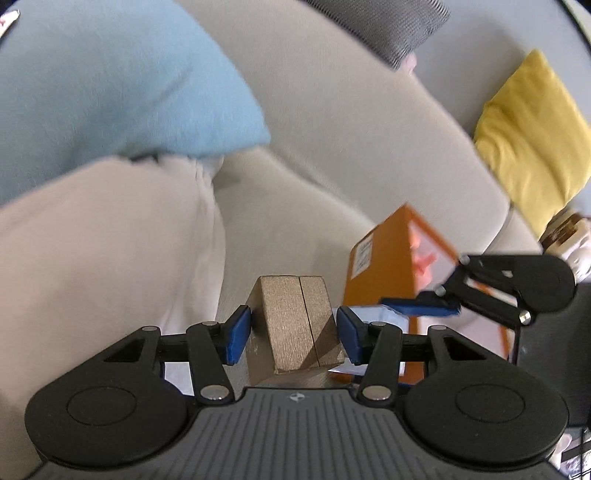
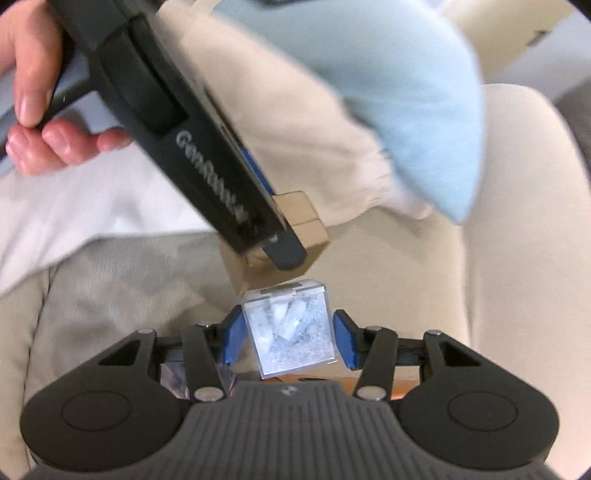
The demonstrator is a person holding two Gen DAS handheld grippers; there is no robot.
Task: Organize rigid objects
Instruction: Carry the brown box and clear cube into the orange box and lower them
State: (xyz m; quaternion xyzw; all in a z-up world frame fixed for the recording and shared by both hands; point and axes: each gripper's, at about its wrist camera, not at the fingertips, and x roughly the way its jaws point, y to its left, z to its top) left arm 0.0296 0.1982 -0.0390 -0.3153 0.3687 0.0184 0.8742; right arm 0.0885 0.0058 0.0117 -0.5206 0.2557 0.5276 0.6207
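Observation:
My left gripper (image 1: 293, 334) is shut on a small tan cardboard box (image 1: 295, 325) and holds it over the beige sofa seat (image 1: 280, 206). The same box (image 2: 303, 221) shows in the right wrist view, partly hidden by the left gripper's black body (image 2: 192, 147). My right gripper (image 2: 288, 338) is shut on a clear plastic cube (image 2: 291, 328) with pale blue-white contents, just in front of the tan box. In the left wrist view the right gripper (image 1: 517, 284) sits at the right, in front of an orange box (image 1: 391, 266).
A light blue cushion (image 1: 110, 81), a cream cushion (image 1: 92, 266) and a yellow cushion (image 1: 532, 136) lie on the sofa. A grey patterned cushion (image 1: 391, 22) is at the back. A brown jar (image 1: 569, 236) stands at the right edge.

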